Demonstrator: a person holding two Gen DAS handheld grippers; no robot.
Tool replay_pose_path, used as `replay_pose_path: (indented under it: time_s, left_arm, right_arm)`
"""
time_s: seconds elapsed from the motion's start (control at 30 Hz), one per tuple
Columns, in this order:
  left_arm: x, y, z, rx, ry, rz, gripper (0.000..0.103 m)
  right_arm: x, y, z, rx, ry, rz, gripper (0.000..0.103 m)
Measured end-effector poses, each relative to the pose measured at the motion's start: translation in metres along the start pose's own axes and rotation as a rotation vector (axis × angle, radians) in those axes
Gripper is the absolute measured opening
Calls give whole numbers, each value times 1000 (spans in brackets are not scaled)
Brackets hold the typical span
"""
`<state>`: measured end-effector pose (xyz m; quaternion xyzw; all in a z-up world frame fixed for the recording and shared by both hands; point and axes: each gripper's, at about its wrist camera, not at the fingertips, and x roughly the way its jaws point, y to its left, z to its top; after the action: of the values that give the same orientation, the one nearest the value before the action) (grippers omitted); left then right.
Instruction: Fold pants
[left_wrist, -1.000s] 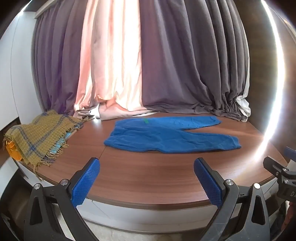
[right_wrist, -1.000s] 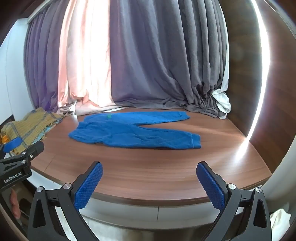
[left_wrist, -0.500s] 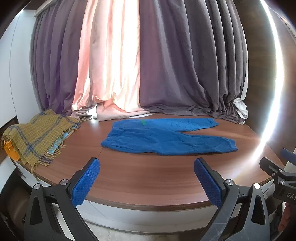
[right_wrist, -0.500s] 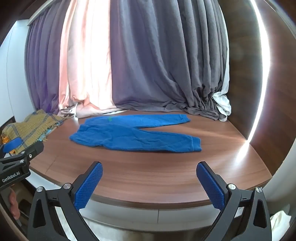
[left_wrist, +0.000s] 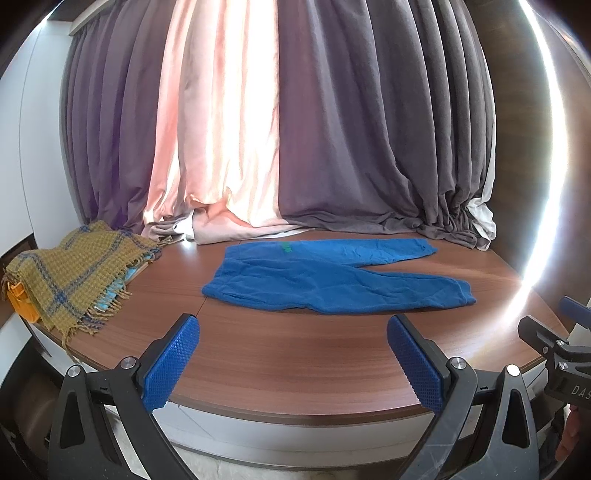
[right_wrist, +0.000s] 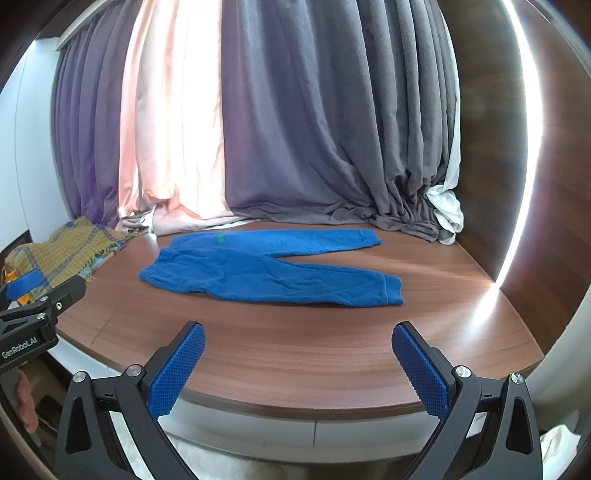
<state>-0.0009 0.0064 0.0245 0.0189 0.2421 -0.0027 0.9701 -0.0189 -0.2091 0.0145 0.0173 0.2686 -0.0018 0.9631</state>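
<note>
Pants (left_wrist: 332, 280) are not in either set of jaws: the left gripper (left_wrist: 293, 363) has its blue-padded jaws spread wide with nothing between them, held low over the near edge of the tabletop (left_wrist: 295, 362). The right gripper (right_wrist: 299, 365) matches it, jaws wide apart and empty, also above the near edge. Each tool shows in the other's view, the right one at the far right edge of the left camera and the left one at the far left edge of the right camera; both are well short of the cloth.

Beyond the jaws, the blue pants lie flat on the brown wood-grain tabletop, waistband toward the left and both legs running to the right. The legs are parted, with the far leg close to the curtains (left_wrist: 332, 129) and the near leg angled toward the front. A small green mark sits near the waistband, too small to read.

At the left end of the tabletop lies a mustard plaid blanket (left_wrist: 70, 277) with a fringe, well apart from the pants, with what may be an orange item under its outer edge. Grey and pink curtains hang behind, their hems pooling on the tabletop.
</note>
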Motion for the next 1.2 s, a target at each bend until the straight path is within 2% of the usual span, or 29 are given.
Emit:
replay_pose_path:
  time_s: [1.2]
  left_arm:
    - [11,-14,9,11,-26,-12,103]
  right_arm:
    - [2,-8,5,0,-8,-3,102]
